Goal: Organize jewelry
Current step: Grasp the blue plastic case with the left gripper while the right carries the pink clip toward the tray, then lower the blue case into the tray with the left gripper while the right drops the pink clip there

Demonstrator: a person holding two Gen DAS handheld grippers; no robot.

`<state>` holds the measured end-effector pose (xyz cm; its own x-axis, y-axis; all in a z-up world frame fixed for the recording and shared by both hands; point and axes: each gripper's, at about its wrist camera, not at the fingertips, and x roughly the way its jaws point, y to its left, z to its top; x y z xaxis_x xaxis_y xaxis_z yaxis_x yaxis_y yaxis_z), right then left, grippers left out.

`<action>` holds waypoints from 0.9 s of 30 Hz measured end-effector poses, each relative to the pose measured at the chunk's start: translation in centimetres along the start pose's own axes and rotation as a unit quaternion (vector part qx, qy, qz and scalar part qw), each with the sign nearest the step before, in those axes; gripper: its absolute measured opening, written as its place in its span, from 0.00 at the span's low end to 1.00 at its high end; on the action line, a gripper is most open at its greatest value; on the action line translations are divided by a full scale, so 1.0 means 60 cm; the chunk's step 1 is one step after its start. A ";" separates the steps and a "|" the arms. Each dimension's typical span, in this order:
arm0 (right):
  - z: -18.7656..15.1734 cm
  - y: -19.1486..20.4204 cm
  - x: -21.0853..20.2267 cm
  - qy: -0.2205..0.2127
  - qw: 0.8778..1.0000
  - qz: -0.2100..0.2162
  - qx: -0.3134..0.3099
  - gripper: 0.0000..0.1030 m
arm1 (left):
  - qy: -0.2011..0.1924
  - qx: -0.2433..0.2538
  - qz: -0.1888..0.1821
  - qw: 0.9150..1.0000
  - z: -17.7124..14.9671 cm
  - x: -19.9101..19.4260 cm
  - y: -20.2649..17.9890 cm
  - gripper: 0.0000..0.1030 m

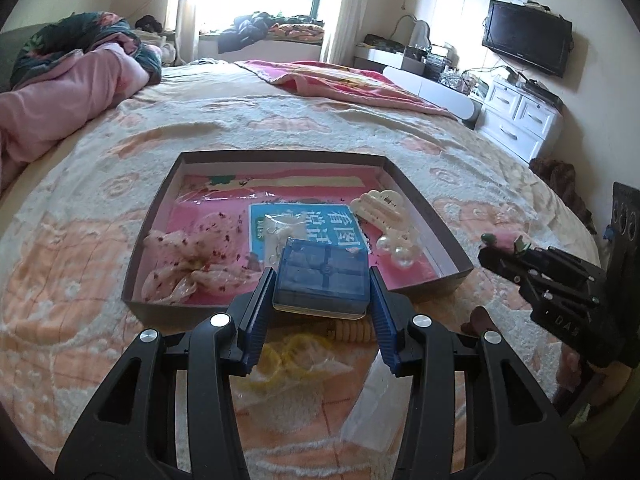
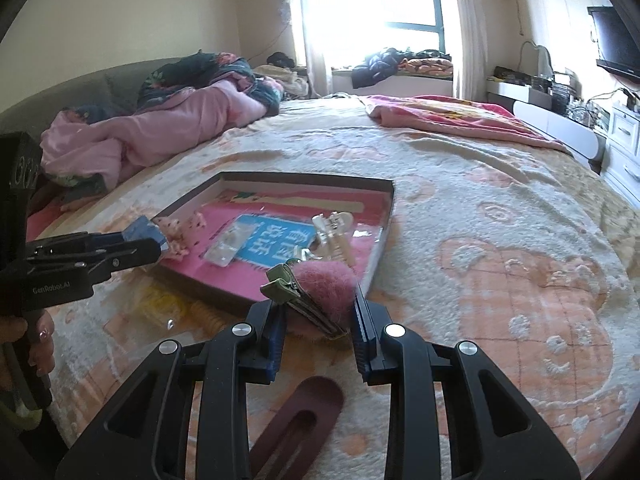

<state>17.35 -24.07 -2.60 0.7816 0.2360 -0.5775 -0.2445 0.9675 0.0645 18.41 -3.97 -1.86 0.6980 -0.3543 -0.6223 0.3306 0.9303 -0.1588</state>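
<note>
A: Between the left gripper (image 1: 322, 280) fingers sits a blue box (image 1: 322, 278), clamped on both sides, held up over the near wall of the tray (image 1: 160, 208).

B: And the right gripper (image 2: 316, 312)?

A: Fingers clenched on a pink clip (image 2: 320, 286), fuzzy pink pad on a green metal clasp. It hangs just outside the tray's near right corner, above the bed (image 2: 500, 220).

B: Tray contents?

A: Pink liner, blue card (image 1: 308, 226) with white print lying flat in the middle. Pink scrunchie (image 1: 192, 268) at near left. White claw clip (image 1: 378, 208) at right, touching the card's edge. Clear beads (image 1: 396, 248) just beside that clip, nearer the camera. Small clear bag (image 2: 228, 246) lies on the card.

B: Anything outside the tray?

A: Yellow coil ties (image 1: 290, 356) in clear plastic on the bed, under the left gripper. Beige coil (image 1: 352, 332) just beside them, against the tray's near wall. Maroon clip (image 2: 300, 420) lies flat on the bed under the right gripper.

B: Hands?

A: Left hand (image 2: 38, 344) shows in the right wrist view, wrapped on the handle. Right one mostly hidden behind its gripper.

B: Background?

A: Pink quilt (image 1: 68, 88) bunched at the bed's far left, TV (image 1: 526, 38) on the right wall.
</note>
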 end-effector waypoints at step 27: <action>0.059 -0.049 0.085 0.022 1.000 -0.019 -0.005 0.26 | 0.050 0.017 -0.021 0.998 0.023 0.116 -0.006 0.36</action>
<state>24.08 -25.39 -2.85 0.7645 0.1939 -0.6148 -0.2204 0.9748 0.0334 24.00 -6.90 -5.07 0.6160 -0.3801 -0.6900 0.3814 0.9103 -0.1609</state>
